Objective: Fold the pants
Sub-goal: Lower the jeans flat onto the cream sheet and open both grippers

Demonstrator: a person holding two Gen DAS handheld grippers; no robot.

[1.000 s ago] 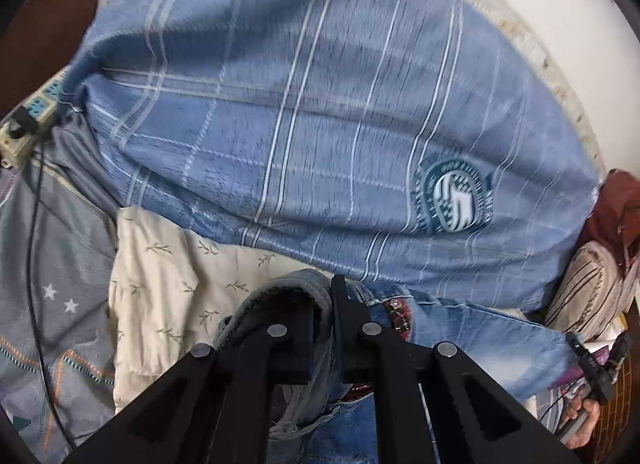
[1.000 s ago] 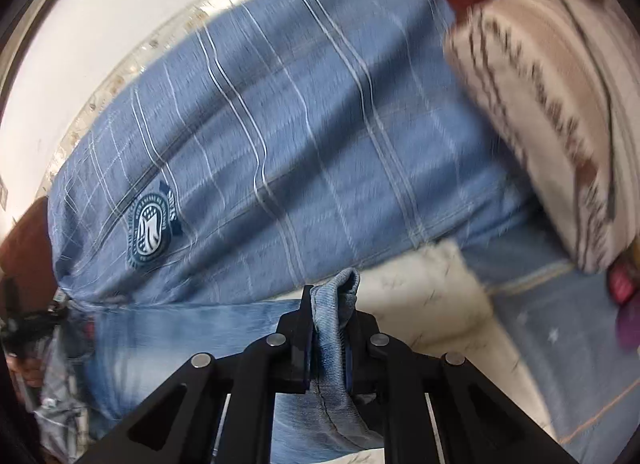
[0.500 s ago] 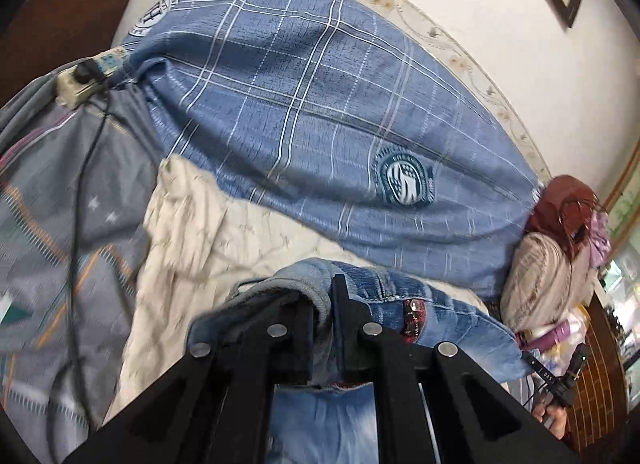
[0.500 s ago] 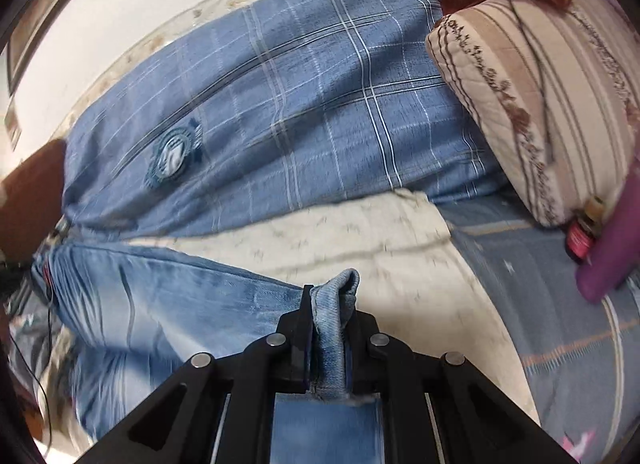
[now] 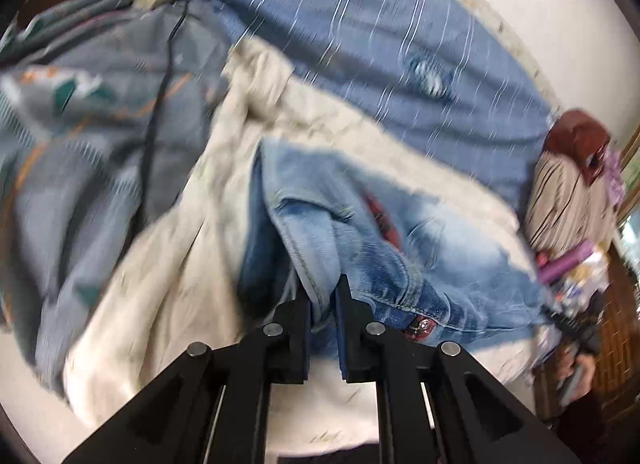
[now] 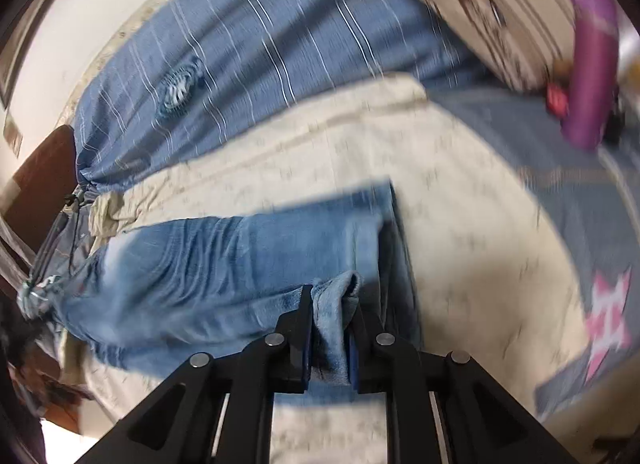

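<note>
Jeans (image 5: 360, 248) | on cream sheet (image 5: 168, 264) | cable (image 5: 154, 111), purple bottle (image 6: 592, 59) nearby

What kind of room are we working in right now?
Most likely a bedroom: the jeans lie on a cream sheet over a bed, with a blue plaid blanket behind and a striped pillow at one end.
</note>
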